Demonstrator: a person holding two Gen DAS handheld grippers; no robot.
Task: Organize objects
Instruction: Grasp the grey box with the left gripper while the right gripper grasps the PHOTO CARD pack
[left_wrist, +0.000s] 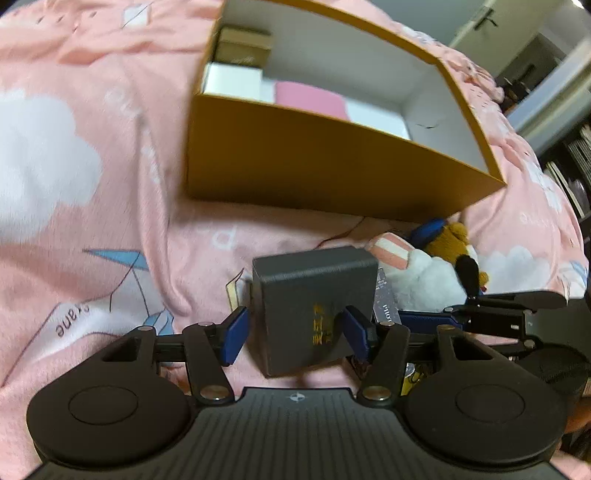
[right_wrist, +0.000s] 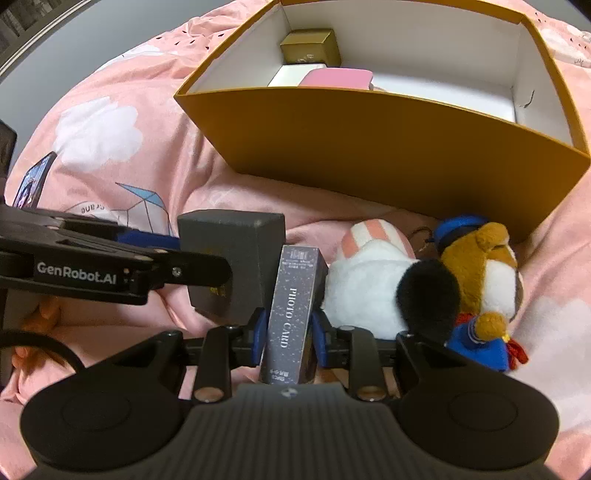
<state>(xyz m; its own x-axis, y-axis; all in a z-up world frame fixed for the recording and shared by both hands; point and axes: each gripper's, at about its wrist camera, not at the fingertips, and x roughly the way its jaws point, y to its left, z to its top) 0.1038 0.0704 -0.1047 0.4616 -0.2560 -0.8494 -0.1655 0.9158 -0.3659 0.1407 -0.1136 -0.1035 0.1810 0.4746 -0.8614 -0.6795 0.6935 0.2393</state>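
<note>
A dark grey box (left_wrist: 314, 288) with gold lettering stands on the pink bedding between the blue pads of my left gripper (left_wrist: 295, 332). A small gap shows beside the left pad, so the jaws are open around it. Right beside this grey box (right_wrist: 229, 236) stands a slim dark box marked PHOTO CARD (right_wrist: 291, 295). My right gripper (right_wrist: 290, 339) is shut on it, a pad pressed to each side. Behind both lies a large orange box (right_wrist: 369, 147), open at the top, holding a gold box (right_wrist: 310, 46), a white box (right_wrist: 291, 75) and a pink box (right_wrist: 336, 79).
A white plush with pink stripes (right_wrist: 369, 295) and a brown plush with a blue hat (right_wrist: 480, 266) lie just right of the photo card box, against the orange box. A phone-like screen (right_wrist: 33, 181) leans at the far left. Pink bedding (right_wrist: 129, 122) covers everything.
</note>
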